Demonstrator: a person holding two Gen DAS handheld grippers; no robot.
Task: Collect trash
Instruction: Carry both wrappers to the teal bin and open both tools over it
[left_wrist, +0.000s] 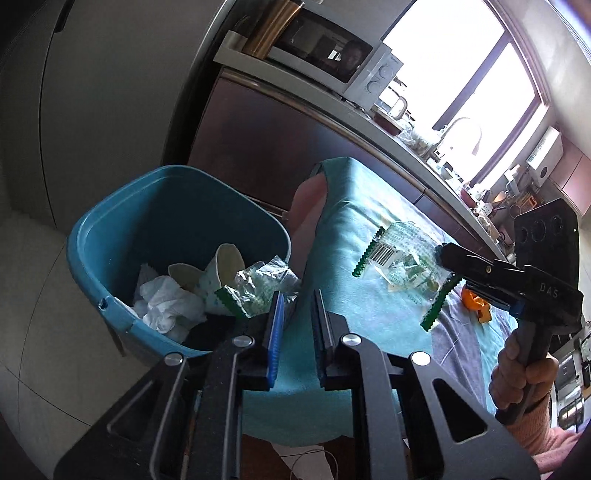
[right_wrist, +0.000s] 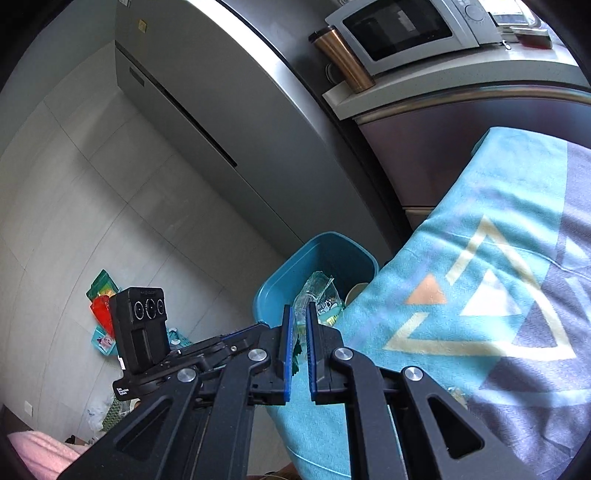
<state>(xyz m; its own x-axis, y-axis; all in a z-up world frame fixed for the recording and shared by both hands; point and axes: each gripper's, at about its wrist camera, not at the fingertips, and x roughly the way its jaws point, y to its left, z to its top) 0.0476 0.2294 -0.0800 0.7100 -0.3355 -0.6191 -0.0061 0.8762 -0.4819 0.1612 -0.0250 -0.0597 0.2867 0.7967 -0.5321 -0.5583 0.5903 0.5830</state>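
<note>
Reading "DAS" in pale letters on the black body of the right gripper (left_wrist: 441, 254) is easy in the left wrist view; a white label on the left gripper's (left_wrist: 297, 314) body in the right wrist view is too small to make out, and a barcode shows on the wrapper (left_wrist: 402, 266) lying on the cloth (left_wrist: 354, 317).

The blue bin (left_wrist: 110, 266) stands on the floor against the cloth-draped table's edge. Inside it lie crumpled white tissue (left_wrist: 164, 306), a paper cup (left_wrist: 218, 273) on its side, and a clear, green-edged packet (left_wrist: 258, 286) leaning near the bin wall closest to the table.

The left gripper hovers above the bin's table-side rim, its blue-padded jaws a narrow gap apart with nothing between them. The right gripper, seen from the left wrist view, reaches over the table to the right of the bin with its tips at the wrapper's far edge; whether it has pinched the film I cannot tell. In its own view the jaws stand slightly parted, a scrap of green edge showing in the gap. An orange scrap (left_wrist: 476, 302) lies on the cloth beyond the wrapper, farther from the bin.
</note>
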